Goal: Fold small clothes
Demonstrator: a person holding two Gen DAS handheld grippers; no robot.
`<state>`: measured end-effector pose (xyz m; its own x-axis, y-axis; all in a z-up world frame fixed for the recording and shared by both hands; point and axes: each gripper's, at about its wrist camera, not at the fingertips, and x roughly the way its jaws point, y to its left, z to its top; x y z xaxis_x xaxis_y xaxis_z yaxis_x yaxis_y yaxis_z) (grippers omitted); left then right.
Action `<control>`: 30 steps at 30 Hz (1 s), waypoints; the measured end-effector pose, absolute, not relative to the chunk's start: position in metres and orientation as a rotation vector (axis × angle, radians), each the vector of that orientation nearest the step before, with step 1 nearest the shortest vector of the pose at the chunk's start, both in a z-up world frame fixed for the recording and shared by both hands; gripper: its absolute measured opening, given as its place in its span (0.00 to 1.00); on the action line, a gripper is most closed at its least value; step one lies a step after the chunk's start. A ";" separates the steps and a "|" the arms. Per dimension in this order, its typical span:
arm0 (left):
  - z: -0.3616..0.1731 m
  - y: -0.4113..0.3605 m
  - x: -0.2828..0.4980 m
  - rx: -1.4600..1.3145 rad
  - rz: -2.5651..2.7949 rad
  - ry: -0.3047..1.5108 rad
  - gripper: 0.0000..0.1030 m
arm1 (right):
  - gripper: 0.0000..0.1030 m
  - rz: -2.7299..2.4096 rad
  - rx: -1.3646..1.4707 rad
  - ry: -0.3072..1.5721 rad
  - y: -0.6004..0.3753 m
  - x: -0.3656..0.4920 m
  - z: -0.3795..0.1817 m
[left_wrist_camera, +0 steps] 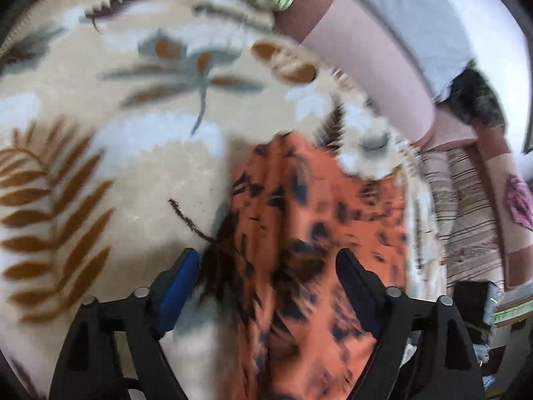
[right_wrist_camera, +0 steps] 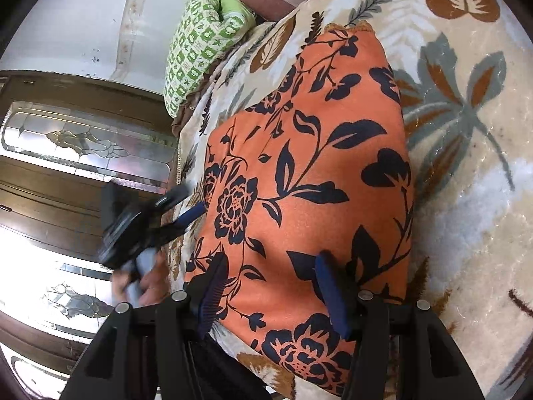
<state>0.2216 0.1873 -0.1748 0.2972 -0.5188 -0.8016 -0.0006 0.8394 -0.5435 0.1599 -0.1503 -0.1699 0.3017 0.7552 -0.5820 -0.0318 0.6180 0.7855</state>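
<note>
An orange garment with a dark floral print (right_wrist_camera: 316, 173) lies flat on a cream leaf-patterned blanket (right_wrist_camera: 473, 200). My right gripper (right_wrist_camera: 271, 266) is open, its blue-padded fingers (right_wrist_camera: 328, 286) just above the garment's near end. My left gripper (right_wrist_camera: 191, 206) shows at the garment's left edge in the right wrist view. In the left wrist view, which is blurred, the left gripper (left_wrist_camera: 266, 260) is open over the garment (left_wrist_camera: 316, 233), with nothing between its fingers (left_wrist_camera: 180, 283).
A green patterned pillow (right_wrist_camera: 206, 40) lies at the blanket's far end by a pink-brown sofa arm (left_wrist_camera: 373, 53). A wooden cabinet with glass doors (right_wrist_camera: 80, 146) stands to the left. Striped cushions (left_wrist_camera: 466, 220) lie to the right.
</note>
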 end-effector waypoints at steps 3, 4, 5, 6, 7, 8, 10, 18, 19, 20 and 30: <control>-0.186 0.195 0.224 -0.602 -0.367 1.245 0.19 | 0.57 0.608 0.757 1.155 -0.151 0.160 -0.171; -0.189 0.204 0.219 -0.700 -0.355 1.249 0.20 | 0.57 0.613 0.756 1.154 -0.150 0.160 -0.171; -0.194 0.208 0.211 -0.741 -0.337 1.241 0.19 | 0.57 0.620 0.760 1.152 -0.151 0.160 -0.171; -0.199 0.206 0.207 -0.745 -0.323 1.241 0.20 | 0.57 0.622 0.758 1.151 -0.151 0.160 -0.172; -0.201 0.202 0.206 -0.729 -0.323 1.241 0.20 | 0.57 0.625 0.758 1.149 -0.152 0.160 -0.173; -0.201 0.201 0.207 -0.723 -0.320 1.244 0.21 | 0.57 0.626 0.762 1.150 -0.153 0.160 -0.174; -0.195 0.200 0.211 -0.715 -0.312 1.266 0.27 | 0.57 0.627 0.792 1.160 -0.156 0.161 -0.176; -0.106 0.181 0.153 -0.252 -0.161 1.008 0.73 | 0.70 0.546 0.615 1.073 -0.162 0.138 -0.136; -0.099 0.176 0.143 -0.192 -0.116 0.979 0.73 | 0.70 0.526 0.565 1.069 -0.161 0.132 -0.133; -0.093 0.172 0.134 -0.143 -0.083 0.964 0.73 | 0.70 0.514 0.523 1.067 -0.159 0.128 -0.130; -0.109 0.141 0.091 -0.035 -0.070 0.965 0.73 | 0.73 0.507 0.469 1.088 -0.124 0.141 -0.137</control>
